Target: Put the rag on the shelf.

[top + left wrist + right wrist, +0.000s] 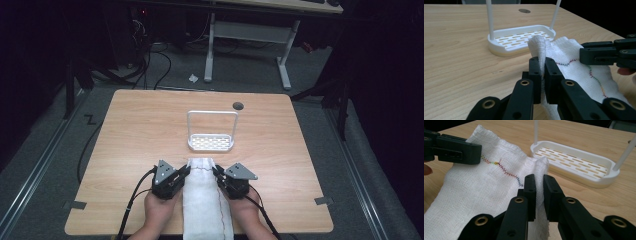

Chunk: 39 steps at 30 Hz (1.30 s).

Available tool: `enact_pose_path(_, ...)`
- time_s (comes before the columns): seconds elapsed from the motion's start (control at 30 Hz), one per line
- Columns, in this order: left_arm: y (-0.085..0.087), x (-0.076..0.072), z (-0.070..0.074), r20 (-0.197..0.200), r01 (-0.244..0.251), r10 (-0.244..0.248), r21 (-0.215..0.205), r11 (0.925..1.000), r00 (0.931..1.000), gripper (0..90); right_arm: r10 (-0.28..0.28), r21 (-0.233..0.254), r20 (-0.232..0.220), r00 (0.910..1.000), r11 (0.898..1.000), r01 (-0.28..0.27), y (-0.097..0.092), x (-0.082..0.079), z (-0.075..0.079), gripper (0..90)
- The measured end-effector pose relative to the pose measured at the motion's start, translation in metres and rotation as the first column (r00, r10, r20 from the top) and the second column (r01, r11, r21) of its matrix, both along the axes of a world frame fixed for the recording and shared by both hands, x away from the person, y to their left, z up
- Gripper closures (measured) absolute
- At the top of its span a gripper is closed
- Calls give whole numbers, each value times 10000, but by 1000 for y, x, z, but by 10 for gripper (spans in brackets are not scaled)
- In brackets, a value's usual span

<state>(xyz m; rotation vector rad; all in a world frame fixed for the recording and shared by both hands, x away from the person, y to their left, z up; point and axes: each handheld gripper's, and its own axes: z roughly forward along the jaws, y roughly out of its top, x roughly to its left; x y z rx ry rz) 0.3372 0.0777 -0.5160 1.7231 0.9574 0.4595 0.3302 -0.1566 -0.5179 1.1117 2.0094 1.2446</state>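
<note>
My left gripper (543,75) and right gripper (539,192) each pinch a far corner of the white cloth (206,200), lying at the table's (130,130) near edge. Just beyond stands the white rack (211,143), apparently not touching the cloth.

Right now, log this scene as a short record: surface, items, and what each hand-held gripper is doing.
surface: wooden table
cloth: white gauze towel with coloured zigzag stitching, lying flat, near edge of table
rack: white slotted tray with hoop handle, beyond the towel
left hand-held gripper: shut on towel's left far corner
right hand-held gripper: shut on towel's right far corner
table hole: dark grommet
</note>
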Motion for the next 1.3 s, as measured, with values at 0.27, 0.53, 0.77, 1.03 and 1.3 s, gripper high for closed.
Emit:
enact_pose_path(0.27, -4, -2, 12, 188, 20, -17, -140, 9999, 9998, 857, -91, 138, 536, 9985, 9999, 84, 0, -3, 12, 820)
enact_pose_path(0.53, -9, -2, 50, 1031, -155, 203, -466, 9988, 9945, 858, -182, 502, 1402, 9900, 9987, 112, -7, -2, 41, 820)
enact_pose_path(0.77, -12, -1, 78, 1672, 32, 81, -669, 9978, 9859, 858, -317, 731, 2118, 9768, 9972, 165, -13, -1, 69, 820)
enact_pose_path(1.03, -14, -2, 106, 2425, 159, 82, -970, 9952, 9701, 859, -350, 881, 2961, 9545, 9961, 92, -18, -4, 98, 821)
enact_pose_path(1.3, -14, 6, 133, 3074, 424, -36, -1197, 9919, 9516, 860, -365, 1063, 3500, 9361, 9943, -10, -22, 0, 129, 821)
